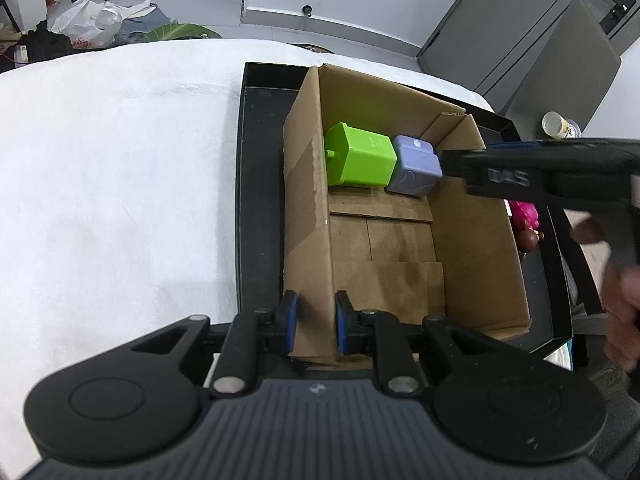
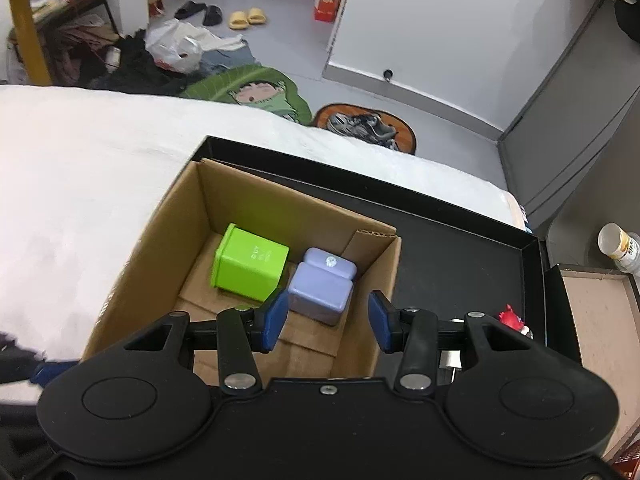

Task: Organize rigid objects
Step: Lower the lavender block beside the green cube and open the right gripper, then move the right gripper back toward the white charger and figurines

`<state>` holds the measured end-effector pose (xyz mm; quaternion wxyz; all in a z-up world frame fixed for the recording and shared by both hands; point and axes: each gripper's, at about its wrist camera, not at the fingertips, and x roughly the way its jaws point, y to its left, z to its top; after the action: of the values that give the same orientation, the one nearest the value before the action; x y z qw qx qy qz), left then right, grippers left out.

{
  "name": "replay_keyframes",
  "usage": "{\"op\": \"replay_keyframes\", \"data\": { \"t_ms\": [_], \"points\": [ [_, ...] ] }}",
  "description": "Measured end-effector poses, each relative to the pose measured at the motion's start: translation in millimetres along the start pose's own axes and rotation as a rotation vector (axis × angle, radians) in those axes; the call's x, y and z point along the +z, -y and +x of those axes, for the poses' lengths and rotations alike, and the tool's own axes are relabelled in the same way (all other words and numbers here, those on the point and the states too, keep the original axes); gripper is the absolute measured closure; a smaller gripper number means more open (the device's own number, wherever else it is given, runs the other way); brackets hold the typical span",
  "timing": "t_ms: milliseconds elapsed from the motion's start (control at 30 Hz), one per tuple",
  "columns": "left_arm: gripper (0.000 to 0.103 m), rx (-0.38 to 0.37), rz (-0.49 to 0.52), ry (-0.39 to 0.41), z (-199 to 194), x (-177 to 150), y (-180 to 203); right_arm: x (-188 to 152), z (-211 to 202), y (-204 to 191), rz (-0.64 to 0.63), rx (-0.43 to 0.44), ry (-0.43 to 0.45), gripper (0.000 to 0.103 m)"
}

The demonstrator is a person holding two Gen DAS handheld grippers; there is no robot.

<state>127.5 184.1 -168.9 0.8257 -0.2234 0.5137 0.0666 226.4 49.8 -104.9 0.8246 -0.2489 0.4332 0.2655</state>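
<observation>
I see the lilac box (image 2: 322, 286) lying at the far end of the cardboard box (image 2: 160, 216), touching the green box (image 2: 250, 268). My right gripper (image 2: 328, 320) hovers just above it, released. My left gripper (image 1: 316, 320) clamps the carton's near wall.

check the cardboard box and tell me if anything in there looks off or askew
The green container lies tipped on its side on the floor of the cardboard box, beside the lavender container. The box's far corner flap has a ragged edge. Nothing is spilled.
</observation>
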Motion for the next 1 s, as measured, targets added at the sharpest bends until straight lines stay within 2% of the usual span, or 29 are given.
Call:
{"op": "replay_keyframes", "data": {
  "t_ms": [233,467,633,733,833,900,1000],
  "points": [
    [0.085,0.012,-0.002,-0.002,0,-1,2,-10,-21,15,0.017,0.034,0.023,0.058],
    [0.085,0.03,0.007,-0.008,1,-3,4,-25,-31,35,0.064,0.05,0.028,0.051],
    [0.085,0.041,0.009,-0.01,3,-3,6,-40,-36,53,0.092,0.031,0.039,0.042],
    [0.085,0.049,0.013,-0.014,4,-2,8,-49,-36,64,0.131,0.048,0.031,0.038],
    [0.085,0.057,0.017,-0.016,5,-2,8,-57,-36,75,0.165,0.062,0.03,0.029],
    [0.085,0.06,0.018,-0.017,6,-2,8,-64,-36,81,0.17,0.053,0.04,0.018],
    [0.085,0.067,0.022,-0.018,6,-2,9,-72,-31,89,0.193,0.055,0.037,0.014]
  ]
}}
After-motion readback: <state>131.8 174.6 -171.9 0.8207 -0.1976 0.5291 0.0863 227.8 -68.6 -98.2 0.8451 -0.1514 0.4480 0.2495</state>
